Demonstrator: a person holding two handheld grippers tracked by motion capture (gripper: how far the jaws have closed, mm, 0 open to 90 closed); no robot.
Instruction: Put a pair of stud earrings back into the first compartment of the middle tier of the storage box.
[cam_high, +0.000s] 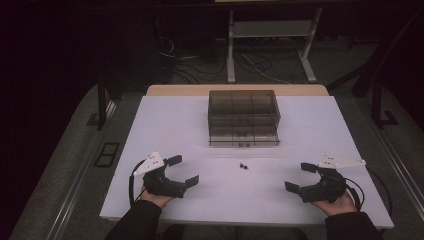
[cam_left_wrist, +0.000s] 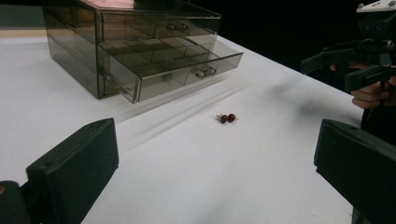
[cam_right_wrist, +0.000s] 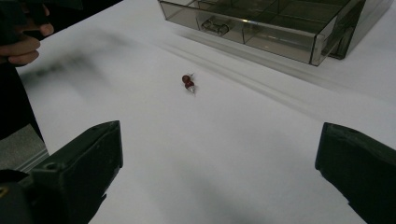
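Observation:
A smoky clear drawer box (cam_high: 243, 117) (cam_left_wrist: 116, 42) stands at the back middle of the white table (cam_high: 190, 130), its bottom drawer (cam_left_wrist: 173, 70) (cam_right_wrist: 275, 28) pulled out and divided into compartments. Two small dark red beads with metal pins (cam_high: 244, 165) (cam_left_wrist: 227, 118) (cam_right_wrist: 188, 83) lie on the table in front of the drawer. My left gripper (cam_high: 184, 171) (cam_left_wrist: 215, 163) is open near the front left, empty. My right gripper (cam_high: 300, 176) (cam_right_wrist: 219, 158) is open near the front right, empty. Both point toward the beads.
The table's wooden far edge (cam_high: 235, 90) shows behind the box. On the floor beyond are cables and a white metal stand (cam_high: 270, 45). A dark plate (cam_high: 106, 154) lies on the floor at the left.

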